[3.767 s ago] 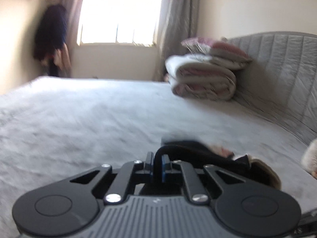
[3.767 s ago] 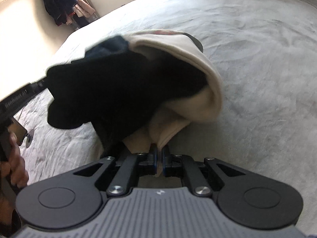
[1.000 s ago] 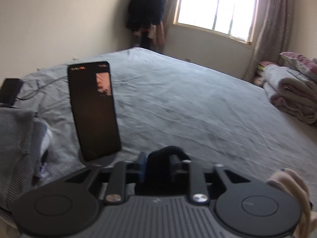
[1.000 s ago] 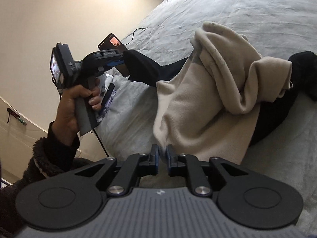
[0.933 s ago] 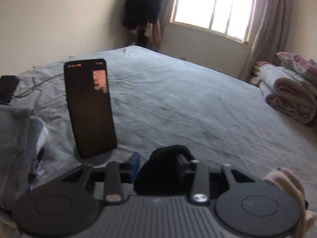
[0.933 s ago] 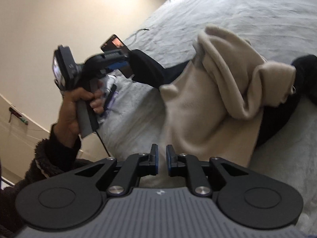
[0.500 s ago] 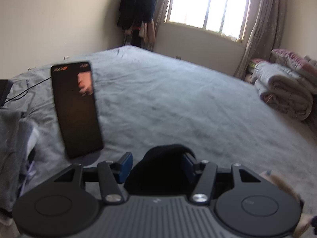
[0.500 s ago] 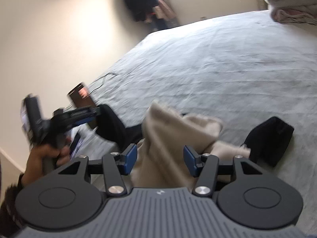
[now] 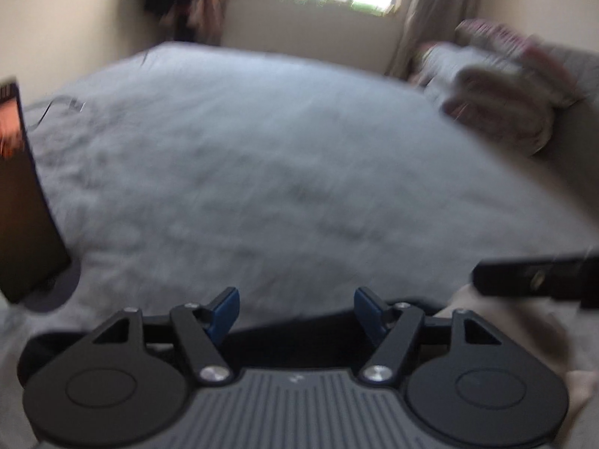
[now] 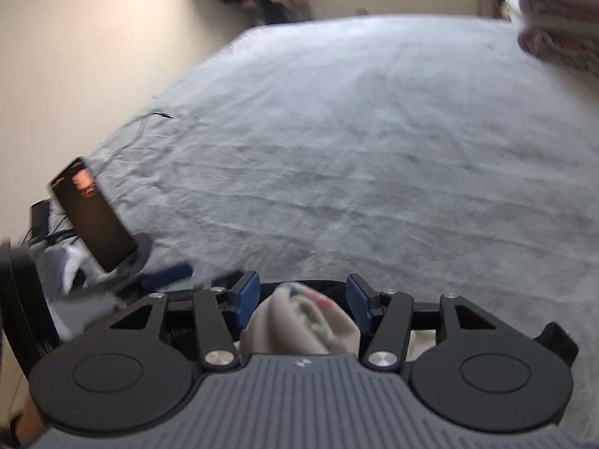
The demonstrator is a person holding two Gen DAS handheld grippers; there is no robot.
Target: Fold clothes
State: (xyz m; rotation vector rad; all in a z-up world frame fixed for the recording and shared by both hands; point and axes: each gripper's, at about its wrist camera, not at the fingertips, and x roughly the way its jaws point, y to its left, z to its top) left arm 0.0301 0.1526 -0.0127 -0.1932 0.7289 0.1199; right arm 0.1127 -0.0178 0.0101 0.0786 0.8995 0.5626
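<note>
You are between grips: the garment has been let down onto the bed [image 10: 374, 142] and neither tool holds it. Your left gripper [image 9: 295, 312] has its jaws spreading wider at this moment, with the dark part of the garment [image 9: 284, 340] lying low beneath and behind the blue pads, not pinched by them. Your right gripper [image 10: 301, 301] stands with jaws released; a bunched fold of the beige cloth [image 10: 299, 321] sits between the pads, and as far as the blurred picture shows they do not press on it. In the right wrist view the phone [image 10: 93, 213] leans on its stand at about 9 o'clock, the left tool just below it at 8 o'clock, and the folded blankets [image 10: 554, 18] lie at 1 o'clock.

The garment is a heap at the near edge of the bed, at 6 o'clock in both views. The next move, I judge, calls for finding two clean edges and spreading the cloth flat before any fold
</note>
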